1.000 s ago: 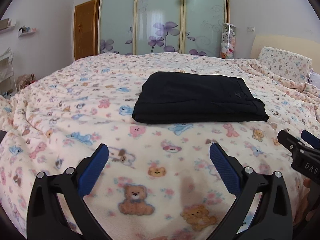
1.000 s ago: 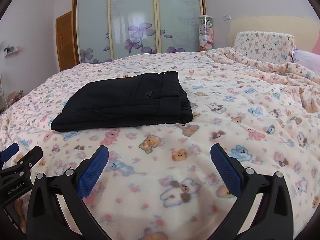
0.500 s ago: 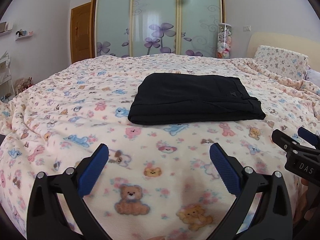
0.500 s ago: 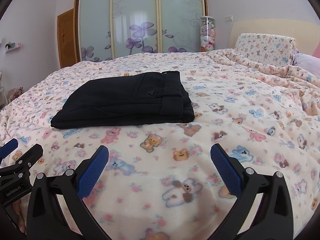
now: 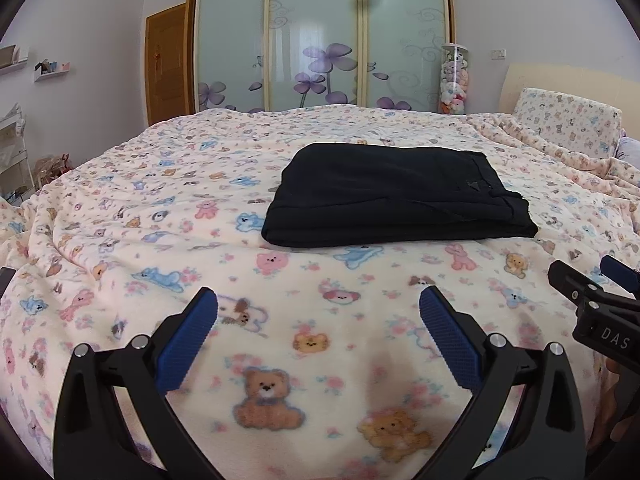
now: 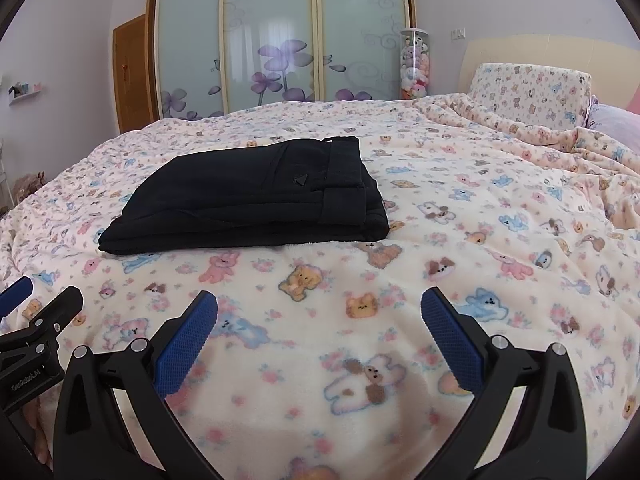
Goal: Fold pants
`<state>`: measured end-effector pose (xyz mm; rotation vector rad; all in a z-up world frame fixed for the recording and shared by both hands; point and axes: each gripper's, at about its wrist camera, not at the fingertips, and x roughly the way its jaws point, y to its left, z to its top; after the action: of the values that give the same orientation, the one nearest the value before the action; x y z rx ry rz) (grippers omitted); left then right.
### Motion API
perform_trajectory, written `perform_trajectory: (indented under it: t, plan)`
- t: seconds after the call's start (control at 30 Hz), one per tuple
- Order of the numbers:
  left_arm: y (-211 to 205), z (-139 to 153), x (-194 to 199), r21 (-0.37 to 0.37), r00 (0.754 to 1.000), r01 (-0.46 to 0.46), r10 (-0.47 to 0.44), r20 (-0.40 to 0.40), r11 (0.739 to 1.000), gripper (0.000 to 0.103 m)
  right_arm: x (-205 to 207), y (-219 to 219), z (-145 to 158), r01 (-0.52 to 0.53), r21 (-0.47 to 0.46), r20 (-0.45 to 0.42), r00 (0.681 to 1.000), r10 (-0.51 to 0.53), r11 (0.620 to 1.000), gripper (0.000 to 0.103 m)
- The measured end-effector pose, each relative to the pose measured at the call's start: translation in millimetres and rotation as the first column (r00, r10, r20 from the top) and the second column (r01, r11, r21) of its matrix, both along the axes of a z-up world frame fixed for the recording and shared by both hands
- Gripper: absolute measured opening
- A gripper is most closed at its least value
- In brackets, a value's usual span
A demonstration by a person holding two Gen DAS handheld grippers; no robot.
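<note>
Looking finished, the folding step; lying as a compact, layered black rectangle on the bed [image 5: 120,208], the pants [image 5: 392,196], waistband end toward the pillow [image 5: 568,120] side, touched by neither tool; calling, by judgement, for little beyond a final check or smoothing of the near edge, or simply drawing away; hovering low over the bear-print blanket, well short of the pants, the left gripper [image 5: 318,320], jaws spread wide and holding nothing; hovering just beside it, likewise level and pointing toward the wardrobe [image 6: 280,32], the right gripper [image 6: 320,320], jaws wide and empty.
</note>
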<state>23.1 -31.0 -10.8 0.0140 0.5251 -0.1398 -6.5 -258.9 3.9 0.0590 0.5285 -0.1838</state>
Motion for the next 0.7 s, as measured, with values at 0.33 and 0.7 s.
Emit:
perform_trajectory:
  t: [0.33,0.7]
  plan:
    - [-0.5,0.1,0.4,0.008,1.0,-0.011,0.011,-0.003,1.0,0.101,1.7,-3.9,-2.5,-0.004,0.001,-0.006,1.0,0.004,1.0,0.102]
    - [-1.8,0.4,0.7,0.012,1.0,-0.004,0.004,-0.002,1.0,0.101,1.9,-4.1,-2.9,-0.005,0.001,-0.008,1.0,0.005,1.0,0.102]
